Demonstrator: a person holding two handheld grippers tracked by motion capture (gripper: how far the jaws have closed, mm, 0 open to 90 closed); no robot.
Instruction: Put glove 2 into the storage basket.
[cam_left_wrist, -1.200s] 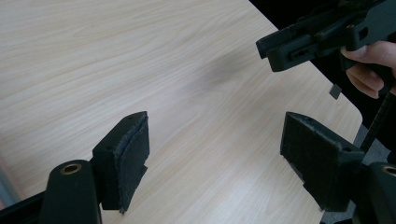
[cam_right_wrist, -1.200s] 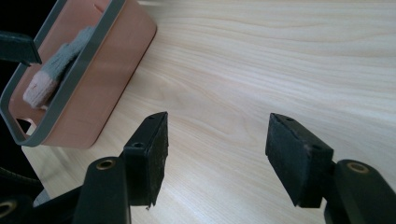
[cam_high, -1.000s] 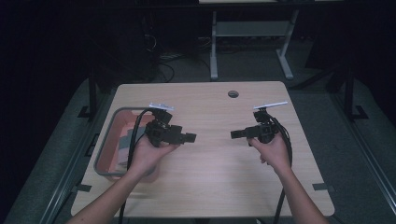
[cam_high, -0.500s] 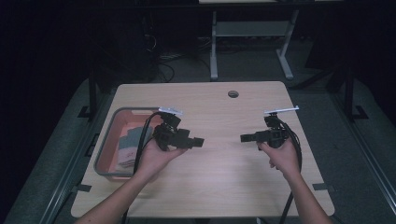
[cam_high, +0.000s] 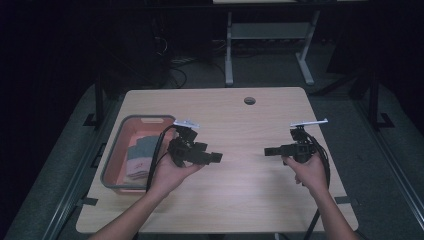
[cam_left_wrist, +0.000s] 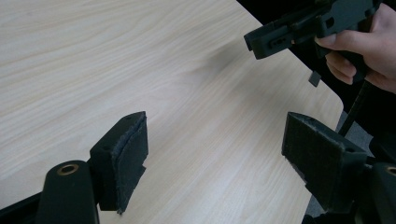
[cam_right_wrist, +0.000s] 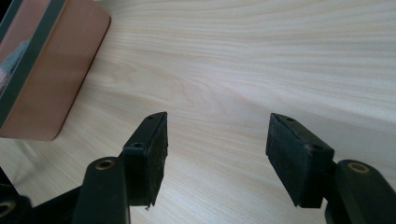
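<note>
Both hand-held grippers shifted rightward, left hand-held gripper (cam_high: 216, 157) near bin (cam_high: 113, 165), jaws apart

Pale wood-grain counter (cam_high: 235, 200) showing a smooth matt finish; claw pads (cam_right_wrist: 293, 154) showing rough black foam; bin (cam_high: 114, 165) looking plastic.

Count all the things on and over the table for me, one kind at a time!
Grippers: 2, left gripper and right gripper, both with jaws open
Bins: 1, pink bin
Cloths in the bin: 1 pile of folded cloth; how many pieces, I cannot tell
Total: 4
</note>
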